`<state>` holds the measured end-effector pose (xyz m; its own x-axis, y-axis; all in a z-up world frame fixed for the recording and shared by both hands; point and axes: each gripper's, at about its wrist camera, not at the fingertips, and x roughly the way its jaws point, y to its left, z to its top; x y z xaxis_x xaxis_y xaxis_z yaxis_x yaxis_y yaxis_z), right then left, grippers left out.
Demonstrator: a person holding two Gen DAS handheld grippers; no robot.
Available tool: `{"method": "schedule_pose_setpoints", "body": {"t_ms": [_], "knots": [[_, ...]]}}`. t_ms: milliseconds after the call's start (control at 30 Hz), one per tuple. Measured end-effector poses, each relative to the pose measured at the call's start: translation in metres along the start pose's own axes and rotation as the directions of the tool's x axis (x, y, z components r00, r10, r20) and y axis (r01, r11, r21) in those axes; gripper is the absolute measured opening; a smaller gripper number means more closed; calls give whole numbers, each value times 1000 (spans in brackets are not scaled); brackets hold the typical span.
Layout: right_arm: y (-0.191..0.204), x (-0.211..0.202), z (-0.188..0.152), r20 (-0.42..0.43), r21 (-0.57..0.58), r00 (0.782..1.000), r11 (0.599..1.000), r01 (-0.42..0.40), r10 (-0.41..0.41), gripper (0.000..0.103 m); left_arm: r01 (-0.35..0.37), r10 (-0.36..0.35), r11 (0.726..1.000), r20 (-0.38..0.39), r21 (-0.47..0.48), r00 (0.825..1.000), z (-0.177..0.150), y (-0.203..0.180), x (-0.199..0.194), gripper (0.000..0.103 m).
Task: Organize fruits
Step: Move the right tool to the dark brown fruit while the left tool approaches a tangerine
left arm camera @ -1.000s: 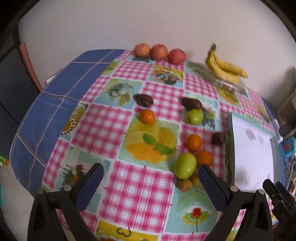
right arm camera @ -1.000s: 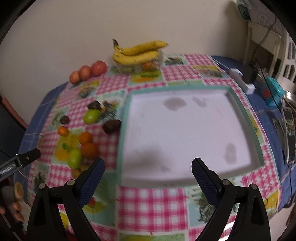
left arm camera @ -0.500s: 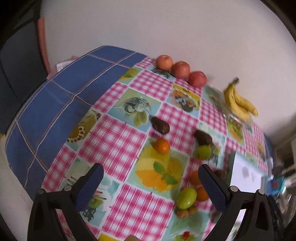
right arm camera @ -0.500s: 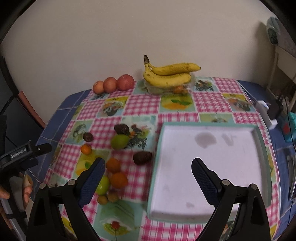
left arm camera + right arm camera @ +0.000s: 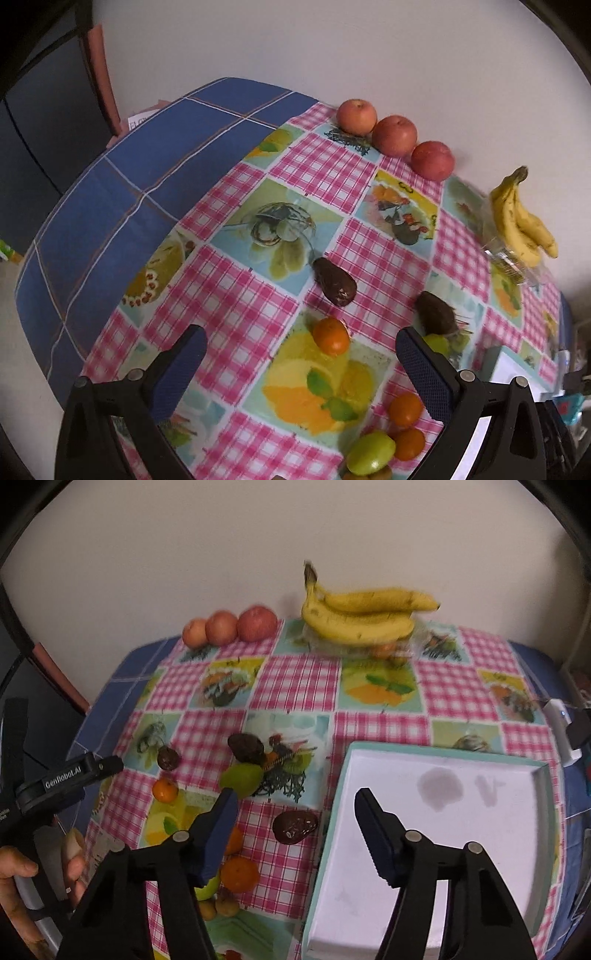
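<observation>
1. You are holding the left gripper with jaws spread wide, gripping nothing.
2. You are holding the right gripper likewise parted and unloaded.
3. Your left hand is gripping its handle.

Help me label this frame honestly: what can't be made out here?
- Green fruit, left wrist view: mostly hidden behind the left tool's right finger.
- Tray, left wrist view: largely hidden by that finger, cut by the edge.
- Clear container under the bananas, right wrist view: blurred, contents unclear.
- Green fruit near the right tool: partly hidden by its left finger.
</observation>
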<state>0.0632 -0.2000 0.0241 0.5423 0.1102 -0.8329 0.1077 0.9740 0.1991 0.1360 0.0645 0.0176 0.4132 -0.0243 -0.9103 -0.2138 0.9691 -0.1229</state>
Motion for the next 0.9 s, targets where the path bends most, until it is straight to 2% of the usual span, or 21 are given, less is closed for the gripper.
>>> {"method": "schedule_pose_setpoints", "body": {"t_ms": [100,333,500,633,733,900], "knots": [[4,19,-2,-53,-20,999,1000,-2,1,58,6,-6,1000,1,10,1000,7,-2,10,103],[5,52,-6,-140,-24,990,1000,-7,3,52,9,-9,1000,-26,12,1000,15,-7,31,103],[8,64,-10,-170,-34,985,999,-3,-2,52,9,-5,998,-58,69,998,12,-19,45,103],[14,73,-14,-191,-59,982,998,0,-11,52,22,-10,995,-120,98,993,3,-25,65,103],[16,80,-18,-203,-77,979,997,12,-28,51,-2,18,994,-141,114,990,-3,-27,77,103],[17,90,-22,-213,-89,975,995,40,-58,49,-5,20,996,-161,94,987,-7,-24,89,101]]}}
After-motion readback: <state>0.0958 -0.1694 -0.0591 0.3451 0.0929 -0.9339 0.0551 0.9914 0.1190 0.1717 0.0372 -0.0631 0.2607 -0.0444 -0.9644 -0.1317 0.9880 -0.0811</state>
